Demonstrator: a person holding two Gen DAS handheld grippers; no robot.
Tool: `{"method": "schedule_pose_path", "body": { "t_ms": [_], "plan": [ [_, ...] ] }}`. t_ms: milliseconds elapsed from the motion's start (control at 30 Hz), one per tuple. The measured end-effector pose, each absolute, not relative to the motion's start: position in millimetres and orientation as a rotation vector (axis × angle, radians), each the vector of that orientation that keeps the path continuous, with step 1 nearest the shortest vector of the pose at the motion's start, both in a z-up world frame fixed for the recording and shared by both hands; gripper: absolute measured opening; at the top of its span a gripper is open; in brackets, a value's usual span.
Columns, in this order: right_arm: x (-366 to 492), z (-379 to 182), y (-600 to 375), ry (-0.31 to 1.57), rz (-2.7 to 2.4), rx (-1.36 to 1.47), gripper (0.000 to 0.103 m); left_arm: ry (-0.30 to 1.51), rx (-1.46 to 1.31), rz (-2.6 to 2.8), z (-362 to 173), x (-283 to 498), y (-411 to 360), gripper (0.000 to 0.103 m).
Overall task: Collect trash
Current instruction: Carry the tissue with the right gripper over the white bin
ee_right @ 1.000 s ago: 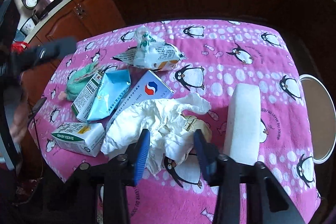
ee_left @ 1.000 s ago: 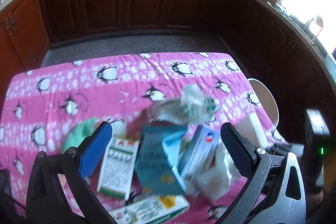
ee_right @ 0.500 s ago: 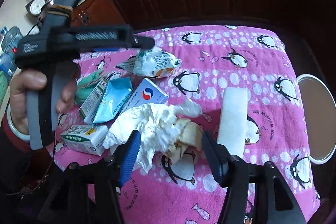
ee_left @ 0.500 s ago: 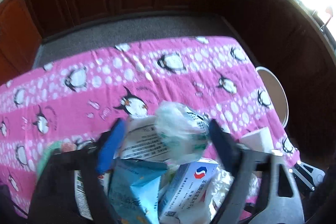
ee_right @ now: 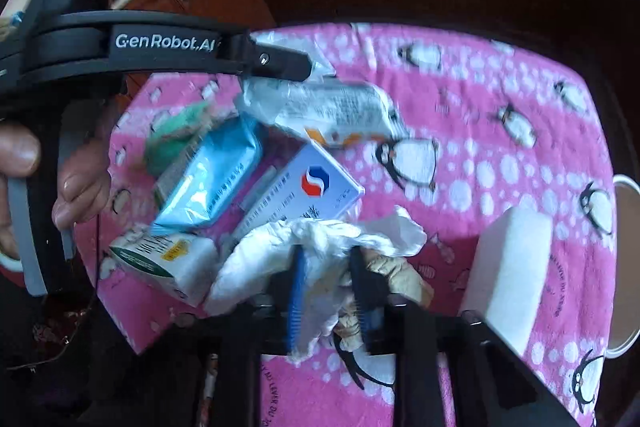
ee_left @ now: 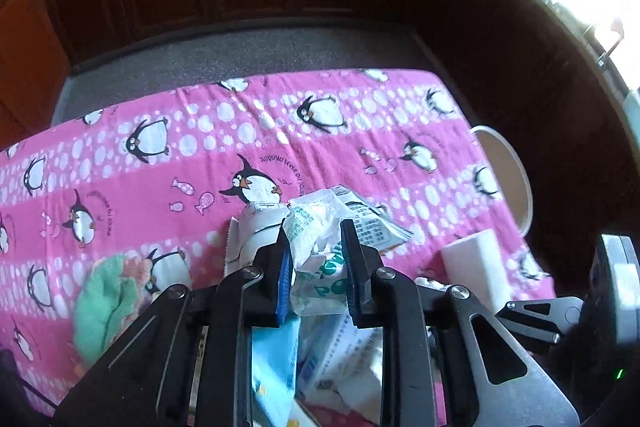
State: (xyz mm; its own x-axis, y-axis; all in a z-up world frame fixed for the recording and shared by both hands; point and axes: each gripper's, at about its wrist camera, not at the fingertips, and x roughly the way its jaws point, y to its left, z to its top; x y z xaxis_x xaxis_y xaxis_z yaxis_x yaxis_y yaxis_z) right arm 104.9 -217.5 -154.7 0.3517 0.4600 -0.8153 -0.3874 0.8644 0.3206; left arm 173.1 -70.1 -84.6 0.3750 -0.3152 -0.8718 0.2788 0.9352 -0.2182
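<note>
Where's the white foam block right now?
In the right wrist view the white foam block lies on the pink penguin cloth at the right, just right of the crumpled white paper that the right gripper pinches, near the cloth's right edge.

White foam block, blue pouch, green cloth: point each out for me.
white foam block (ee_right: 510, 267), right wrist view, middle of its top face.
blue pouch (ee_right: 212, 179), right wrist view, centre of the shiny front.
green cloth (ee_left: 106, 301), left wrist view, middle of the bunched fabric.

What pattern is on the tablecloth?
Pink tablecloth with black-and-white penguins and white dots; clearest in the left wrist view.
</note>
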Motion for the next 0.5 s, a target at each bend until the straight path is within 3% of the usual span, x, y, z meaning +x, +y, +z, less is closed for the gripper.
{"method": "schedule_pose_path", "body": {
  "t_ms": [367,500],
  "plan": [
    [81.4,-90.1,-278.9,0.884,0.562,0.242,0.006,1.046,-0.065,-0.438,-37.3,150.3,-84.6,0.019],
    [81.1,-87.9,-289.6,0.904,0.513,0.201,0.006,1.021,-0.050,-0.467,-26.4,144.0,-102.0,0.019]
  ]
}}
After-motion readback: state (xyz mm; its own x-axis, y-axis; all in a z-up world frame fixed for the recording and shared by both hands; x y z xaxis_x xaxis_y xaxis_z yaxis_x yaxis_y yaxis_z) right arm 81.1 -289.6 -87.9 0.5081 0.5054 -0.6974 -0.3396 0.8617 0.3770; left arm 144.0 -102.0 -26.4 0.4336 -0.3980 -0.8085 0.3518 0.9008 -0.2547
